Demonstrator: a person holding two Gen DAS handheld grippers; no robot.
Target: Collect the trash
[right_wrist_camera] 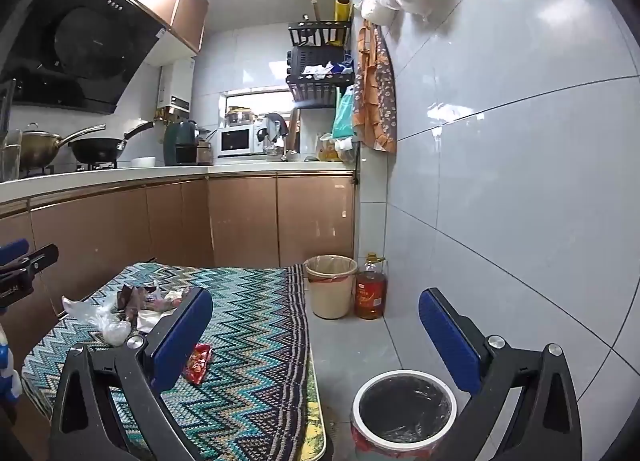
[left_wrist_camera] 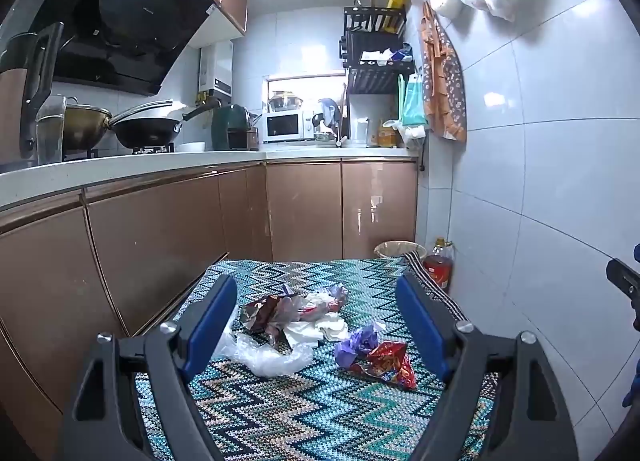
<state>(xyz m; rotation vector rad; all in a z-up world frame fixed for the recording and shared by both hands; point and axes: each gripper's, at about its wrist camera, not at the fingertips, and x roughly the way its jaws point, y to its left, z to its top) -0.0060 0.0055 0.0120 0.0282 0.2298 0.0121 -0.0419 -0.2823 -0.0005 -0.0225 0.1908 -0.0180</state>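
Two grippers hovering with blue ribbed pads spread wide, grasping nothing: left gripper (left_wrist_camera: 316, 325) hanging over the litter, right gripper (right_wrist_camera: 316, 335) straddling the table edge. Lying crumpled on the zigzag-knit tablecloth (left_wrist_camera: 304, 413), in teal, navy and cream: one glossy red snack wrapper (left_wrist_camera: 386, 363), one purple scrap (left_wrist_camera: 358, 343) touching it, one clear plastic bag (left_wrist_camera: 268, 357), one white tissue wad (left_wrist_camera: 320, 327), and one dark foil wrapper (left_wrist_camera: 264, 311) beside more mixed scraps. Standing on the grey floor tiles: one round bin with a black liner (right_wrist_camera: 404, 407) just beside the table, one beige bucket-shaped bin (right_wrist_camera: 331, 287) farther off, and one amber oil bottle (right_wrist_camera: 371, 288) touching the wall, label print unreadable.
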